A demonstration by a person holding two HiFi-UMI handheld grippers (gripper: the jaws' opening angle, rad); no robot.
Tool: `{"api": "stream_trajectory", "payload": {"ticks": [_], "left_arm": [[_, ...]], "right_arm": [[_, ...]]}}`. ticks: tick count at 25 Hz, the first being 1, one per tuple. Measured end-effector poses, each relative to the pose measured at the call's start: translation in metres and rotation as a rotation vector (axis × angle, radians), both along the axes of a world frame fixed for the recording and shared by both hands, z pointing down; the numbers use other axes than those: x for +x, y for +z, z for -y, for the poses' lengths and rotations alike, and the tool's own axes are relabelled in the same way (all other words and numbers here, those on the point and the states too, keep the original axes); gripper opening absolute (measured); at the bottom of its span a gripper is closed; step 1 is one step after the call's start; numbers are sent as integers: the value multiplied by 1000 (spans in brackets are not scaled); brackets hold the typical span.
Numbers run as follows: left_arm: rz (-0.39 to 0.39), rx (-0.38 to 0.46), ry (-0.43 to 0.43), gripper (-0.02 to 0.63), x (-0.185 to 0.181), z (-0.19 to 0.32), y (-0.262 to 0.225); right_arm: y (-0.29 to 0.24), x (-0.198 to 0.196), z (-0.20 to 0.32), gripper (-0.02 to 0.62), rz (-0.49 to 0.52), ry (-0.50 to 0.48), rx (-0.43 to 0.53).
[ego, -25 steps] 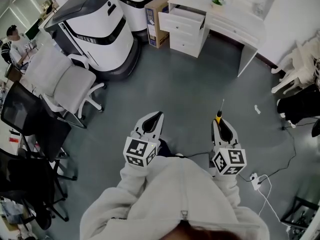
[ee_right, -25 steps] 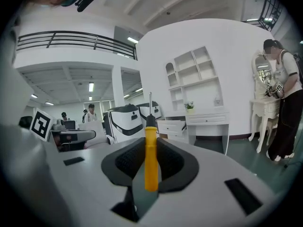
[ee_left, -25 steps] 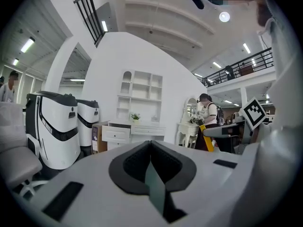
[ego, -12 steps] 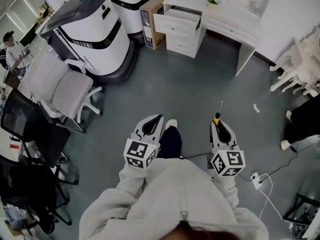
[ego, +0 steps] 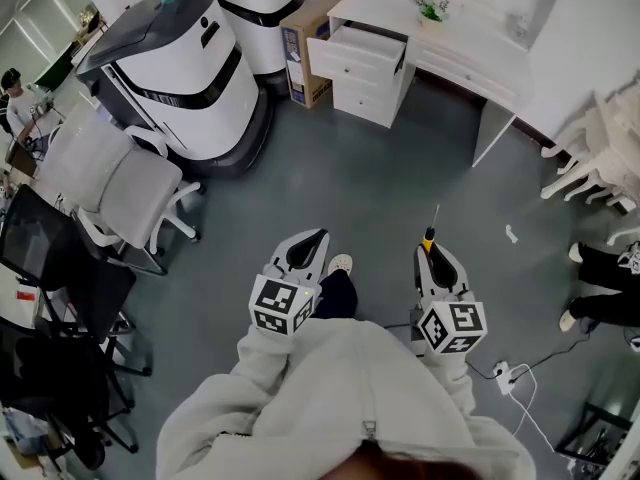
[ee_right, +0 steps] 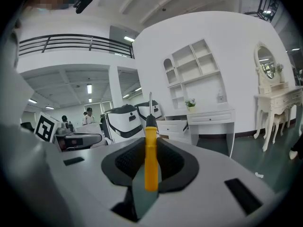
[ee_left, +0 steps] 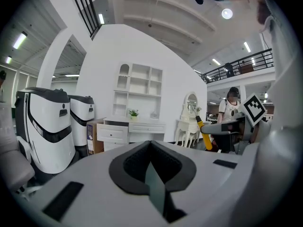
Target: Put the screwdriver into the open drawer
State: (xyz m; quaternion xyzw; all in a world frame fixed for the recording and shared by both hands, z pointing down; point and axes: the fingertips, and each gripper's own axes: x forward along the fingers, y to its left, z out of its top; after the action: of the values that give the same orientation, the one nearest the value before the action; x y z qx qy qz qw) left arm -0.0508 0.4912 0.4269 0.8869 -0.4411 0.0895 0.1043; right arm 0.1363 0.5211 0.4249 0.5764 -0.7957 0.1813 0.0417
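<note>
The screwdriver (ego: pixel 429 236) has a yellow handle and a thin metal shaft that points ahead over the grey floor. My right gripper (ego: pixel 433 253) is shut on that handle; in the right gripper view the screwdriver (ee_right: pixel 150 161) stands upright between the pads. My left gripper (ego: pixel 314 238) is level beside it, shut with nothing in it, and its jaws meet in the left gripper view (ee_left: pixel 150 144). The open drawer (ego: pixel 358 48) juts out at the top of a white drawer unit under the white desk (ego: pixel 470 48), well ahead of both grippers. The right gripper view shows the drawer (ee_right: pixel 173 125) too.
Two large white-and-black machines (ego: pixel 185 63) and a cardboard box (ego: pixel 303 36) stand left of the drawers. A white office chair (ego: pixel 115 178) and black chairs (ego: pixel 60 298) line the left side. White ornate chairs (ego: pixel 590 158), someone's shoes (ego: pixel 575 313) and a power strip (ego: pixel 503 375) are at the right.
The person has stepped forward, so both grippers and the screwdriver have advanced toward the desk, which now sits a little lower in the head view. The grip on the screwdriver is unchanged.
</note>
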Motion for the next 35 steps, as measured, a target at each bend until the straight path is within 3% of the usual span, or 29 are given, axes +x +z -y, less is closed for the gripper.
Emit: {"api": "stream_trajectory", "payload": {"ticks": [13,24,35], "left_arm": [[-1,-34,27,15,17,110,-2],[7,-33,50,15,8,198,0],[3,-33,58,15,-15,250,10]], "right_arm": [[-2,11,109,89,3,-1,-36],[-1,3,194,89,6,23,-37],[9,-19,246,90,8,30,-41]]}}
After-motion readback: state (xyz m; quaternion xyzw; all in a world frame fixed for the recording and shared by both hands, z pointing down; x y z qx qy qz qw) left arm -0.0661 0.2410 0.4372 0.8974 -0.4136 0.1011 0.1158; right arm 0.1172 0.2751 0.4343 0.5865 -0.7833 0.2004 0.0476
